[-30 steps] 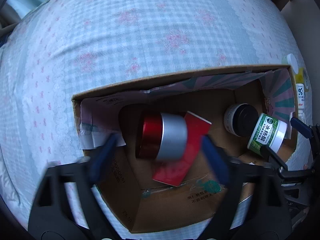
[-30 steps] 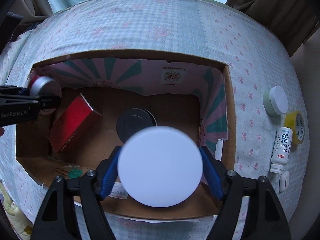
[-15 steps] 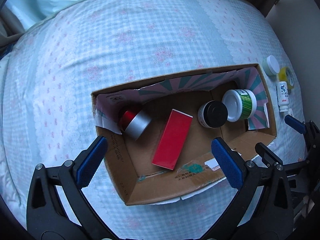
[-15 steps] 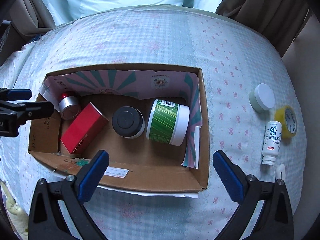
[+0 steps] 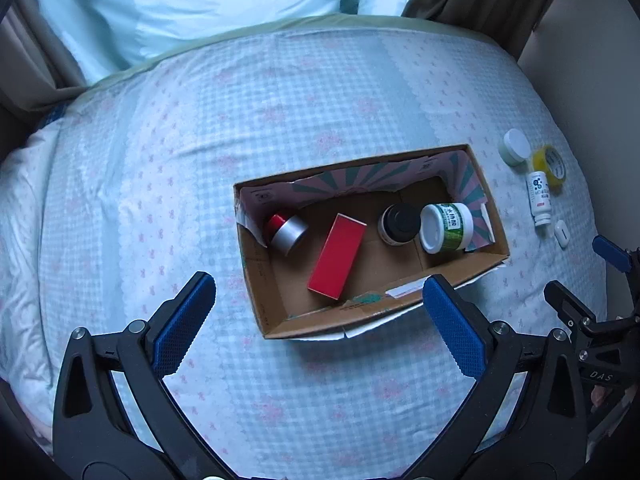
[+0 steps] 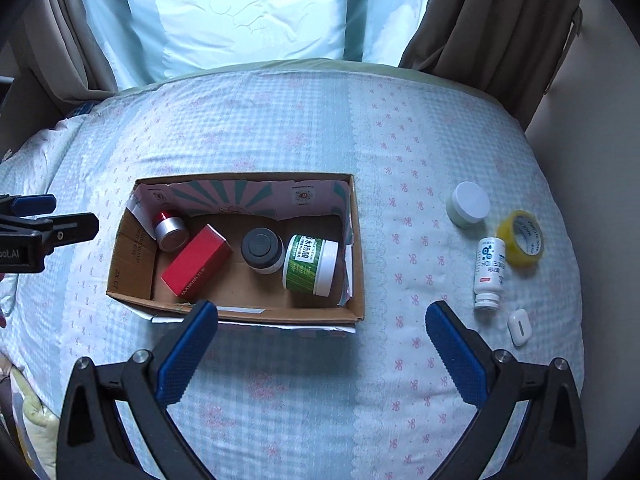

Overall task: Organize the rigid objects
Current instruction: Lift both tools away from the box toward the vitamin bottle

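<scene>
A cardboard box (image 5: 276, 322) (image 6: 358, 276) lies on the bed. In it lie a red and silver can (image 5: 286, 230) (image 6: 170, 230), a red carton (image 5: 336, 258) (image 6: 196, 266), a black-lidded jar (image 5: 398, 224) (image 6: 262, 250) and a green-labelled white jar (image 5: 446, 228) (image 6: 310, 264). My left gripper (image 5: 316, 322) is open and empty above the box's near edge. My right gripper (image 6: 320, 344) is open and empty, near the box's front right corner.
To the right of the box, on the bedspread, lie a white-lidded jar (image 6: 468, 204) (image 5: 516, 152), a yellow tape roll (image 6: 520, 238) (image 5: 550, 164), a white bottle (image 6: 490, 274) (image 5: 540, 198) and a small white case (image 6: 519, 326) (image 5: 562, 233). Curtains (image 6: 492, 20) hang behind the bed.
The left gripper let go of the red and silver can and the right let go of the green-labelled jar, both in the box. Both grippers opened and pulled back and up.
</scene>
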`<state>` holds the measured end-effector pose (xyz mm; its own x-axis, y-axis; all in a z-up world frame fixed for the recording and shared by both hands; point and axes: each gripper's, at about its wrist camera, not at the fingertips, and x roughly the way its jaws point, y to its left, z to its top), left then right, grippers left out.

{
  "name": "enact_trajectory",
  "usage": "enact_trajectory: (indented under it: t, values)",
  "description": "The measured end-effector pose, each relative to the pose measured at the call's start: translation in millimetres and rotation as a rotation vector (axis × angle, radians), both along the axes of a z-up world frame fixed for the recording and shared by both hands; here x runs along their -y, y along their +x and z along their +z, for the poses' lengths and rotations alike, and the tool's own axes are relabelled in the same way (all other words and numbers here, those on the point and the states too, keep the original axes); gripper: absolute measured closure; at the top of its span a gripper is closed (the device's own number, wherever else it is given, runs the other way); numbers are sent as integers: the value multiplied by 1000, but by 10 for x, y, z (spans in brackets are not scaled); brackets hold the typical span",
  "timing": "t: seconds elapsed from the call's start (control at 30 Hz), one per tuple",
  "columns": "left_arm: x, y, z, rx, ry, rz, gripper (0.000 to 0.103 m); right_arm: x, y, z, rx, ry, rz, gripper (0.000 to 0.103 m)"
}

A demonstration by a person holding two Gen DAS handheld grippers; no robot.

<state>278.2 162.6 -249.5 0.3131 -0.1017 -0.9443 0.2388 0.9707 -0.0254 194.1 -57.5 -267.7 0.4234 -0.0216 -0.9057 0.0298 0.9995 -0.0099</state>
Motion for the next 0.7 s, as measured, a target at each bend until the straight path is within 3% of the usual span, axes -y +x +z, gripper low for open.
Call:
enact_trajectory:
  t: [0.37,0.7]
  values:
    - [611,-698,433,101,29,-12,0,991,-663,393,36,-1,-57,0]
    - [1929,-1024,340,56,44,7,0,2358,-769,468,44,-10,-26,0]
